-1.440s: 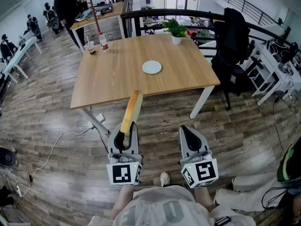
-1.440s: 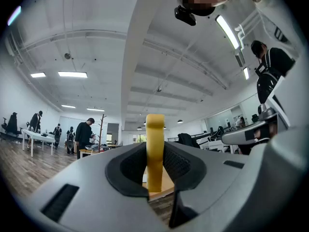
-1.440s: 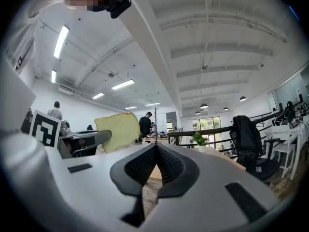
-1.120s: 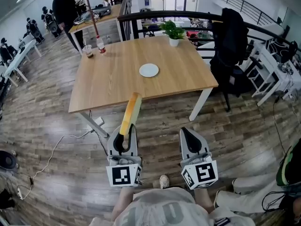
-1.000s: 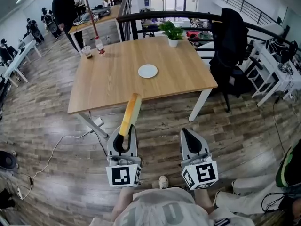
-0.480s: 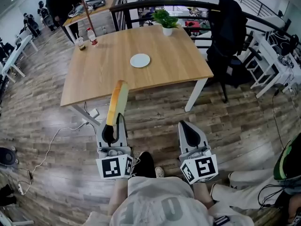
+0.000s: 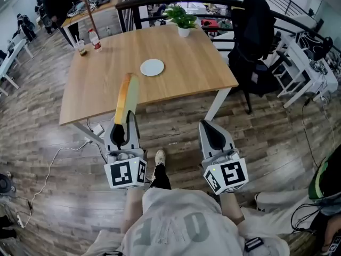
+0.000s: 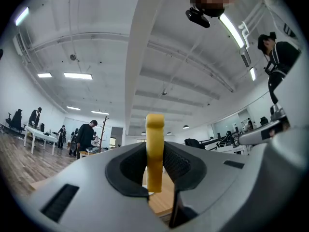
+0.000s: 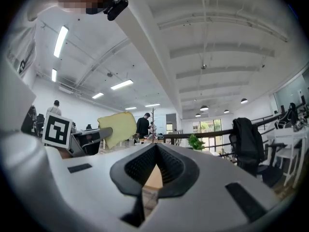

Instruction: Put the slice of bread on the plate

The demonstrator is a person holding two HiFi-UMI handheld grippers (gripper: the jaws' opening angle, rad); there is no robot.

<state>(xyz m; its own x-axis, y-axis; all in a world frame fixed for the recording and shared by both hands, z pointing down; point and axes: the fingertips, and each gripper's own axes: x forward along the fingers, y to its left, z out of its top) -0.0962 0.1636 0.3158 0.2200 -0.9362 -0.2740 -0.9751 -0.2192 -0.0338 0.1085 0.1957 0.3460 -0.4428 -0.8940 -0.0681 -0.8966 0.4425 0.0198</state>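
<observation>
The person is standing on the wooden floor (image 7: 266,137) just short of the table (image 7: 192,63), holding both tools out ahead. The left gripper (image 7: 126,122) is pinching the slice of bread (image 7: 126,96) by its lower edge; its fingers (image 8: 181,166) are pressing on either face of the slice, which is standing on edge and sticking out past the tips towards the table's near side. The right gripper (image 7: 209,128) is riding alongside with nothing in it, its fingers pressed together at the tips.

The small white plate (image 7: 152,67) is lying bare near the middle of the table, well apart from the bread; a potted plant (image 7: 183,19) is sitting at the far edge, and a bottle (image 7: 95,39) and a cup (image 7: 81,48) are standing at the far left corner, none of them near the plate.

To my eye the carrying step is what is in hand; the bread is gripped but not yet over the table. The next move is calling for a reach across the near half of the table until the slice is hanging above the plate, then a turn of the wrist so it is lying flat, then a lowering and a spreading of the fingers. The plate being small, the slice will want centring, or a corner may end up overhanging the rim.
</observation>
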